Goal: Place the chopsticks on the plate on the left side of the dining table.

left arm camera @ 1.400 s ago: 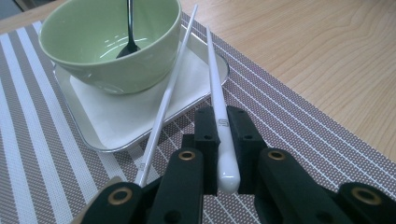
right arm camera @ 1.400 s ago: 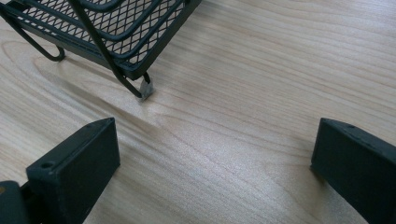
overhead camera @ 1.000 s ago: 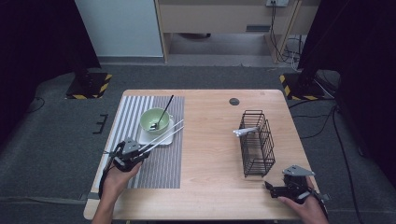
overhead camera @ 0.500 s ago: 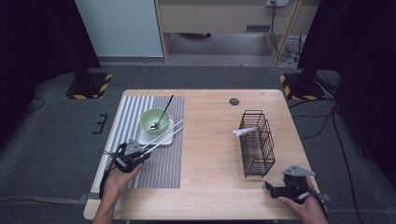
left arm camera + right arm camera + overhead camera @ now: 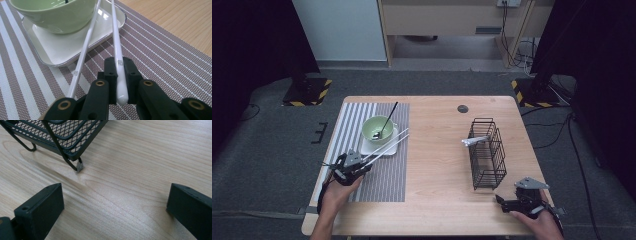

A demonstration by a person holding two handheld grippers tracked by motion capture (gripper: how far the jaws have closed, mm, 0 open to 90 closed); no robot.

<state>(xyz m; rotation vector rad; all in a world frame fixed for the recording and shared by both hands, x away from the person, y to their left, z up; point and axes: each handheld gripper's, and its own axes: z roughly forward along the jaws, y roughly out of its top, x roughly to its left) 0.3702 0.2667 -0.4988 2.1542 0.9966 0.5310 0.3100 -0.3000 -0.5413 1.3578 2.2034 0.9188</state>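
High view, left gripper [image 5: 362, 163]: at about 7 o'clock on the pale wooden desk [image 5: 437, 150], over the striped grey-and-white woven placemat [image 5: 388, 170]; its fingers are clamped on the butt end of one long white glossy chopstick [image 5: 387, 147].
High view, chopsticks: they run toward 2 o'clock from the gripper, their far ends lying on the white rectangular tray [image 5: 379, 147] beside the light green round bowl [image 5: 377, 129].
High view, bowl: a thin black utensil [image 5: 389, 116] leans in it, handle toward 1 o'clock.
High view, right gripper [image 5: 504, 202]: at 5 o'clock on the desk, near the black wire mesh basket [image 5: 487, 152].
Left gripper view: the fingers [image 5: 110, 80] pinch the one chopstick [image 5: 117, 50]; the second white chopstick [image 5: 83, 53] lies loose just at 9 o'clock of it, crossing the tray's rim.
Right gripper view: fingers [image 5: 40, 210] spread wide apart, bare desk between; a basket foot [image 5: 79, 166] stands at 11 o'clock.
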